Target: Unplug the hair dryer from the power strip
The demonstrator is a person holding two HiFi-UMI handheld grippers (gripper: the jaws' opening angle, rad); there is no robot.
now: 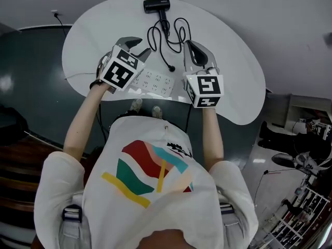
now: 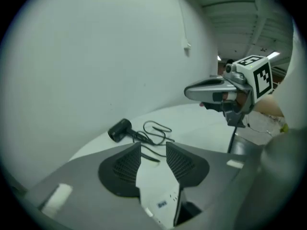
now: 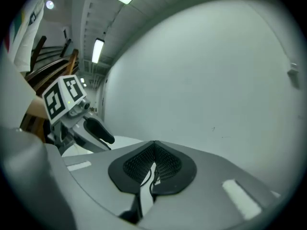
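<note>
Left gripper (image 2: 153, 152): I read 2 jaws apart, empty.
Right gripper (image 3: 153, 159): I read jaws closed, empty.
Hair dryer (image 1: 156, 4) plug (image 1: 171, 68): beside power strip (image 1: 154, 81), unplugged.

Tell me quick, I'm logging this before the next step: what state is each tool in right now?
Left tool: open, holding nothing.
Right tool: closed, holding nothing.
</note>
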